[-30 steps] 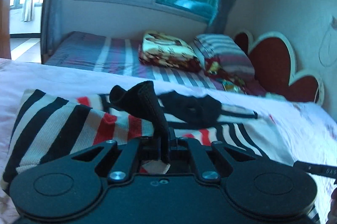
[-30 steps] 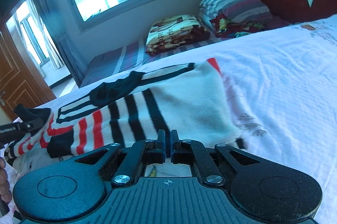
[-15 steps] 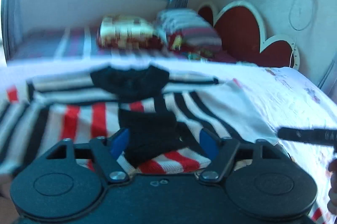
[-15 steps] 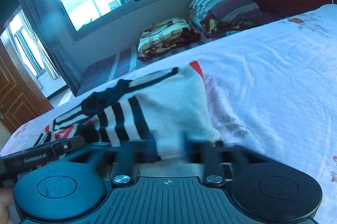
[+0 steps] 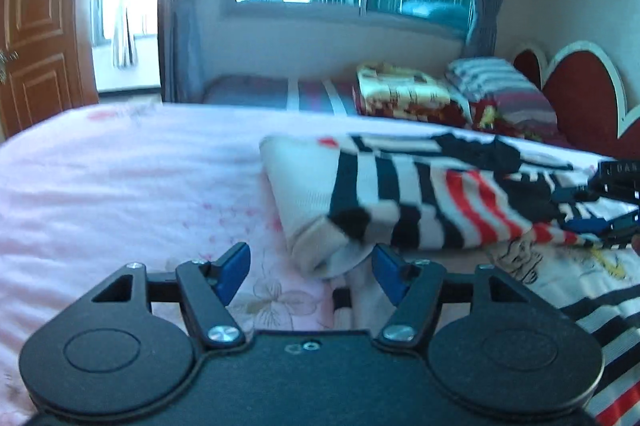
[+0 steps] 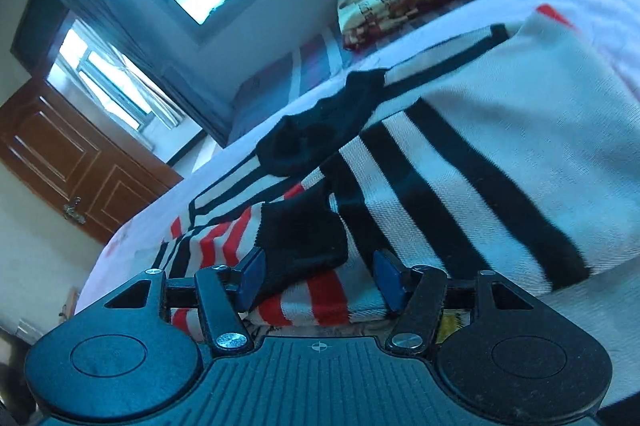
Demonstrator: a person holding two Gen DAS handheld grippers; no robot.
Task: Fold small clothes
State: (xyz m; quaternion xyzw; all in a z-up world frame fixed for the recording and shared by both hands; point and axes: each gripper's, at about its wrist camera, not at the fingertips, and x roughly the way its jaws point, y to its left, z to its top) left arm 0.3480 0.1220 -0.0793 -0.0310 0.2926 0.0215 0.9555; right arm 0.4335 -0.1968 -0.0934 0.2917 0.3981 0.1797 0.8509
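A small knitted sweater [image 5: 404,197] with black, white and red stripes lies partly folded on the bed. My left gripper [image 5: 310,268] is open and empty, its blue pads just short of the sweater's near left corner. My right gripper [image 6: 318,276] is open over the sweater [image 6: 500,145], with a black cuff [image 6: 300,238] lying between its pads. The black collar [image 6: 320,125] lies farther back. The right gripper also shows at the right edge of the left wrist view [image 5: 616,201].
The bed has a pale pink floral sheet [image 5: 120,185]. Behind it is a second bed with a patterned folded blanket [image 5: 404,93] and striped pillows [image 5: 504,93], a red headboard [image 5: 580,97], a window and a wooden door [image 6: 68,165].
My left gripper let go of the black sleeve cuff, opened and swung left to the sweater's corner. My right gripper opened and moved over the folded sleeve.
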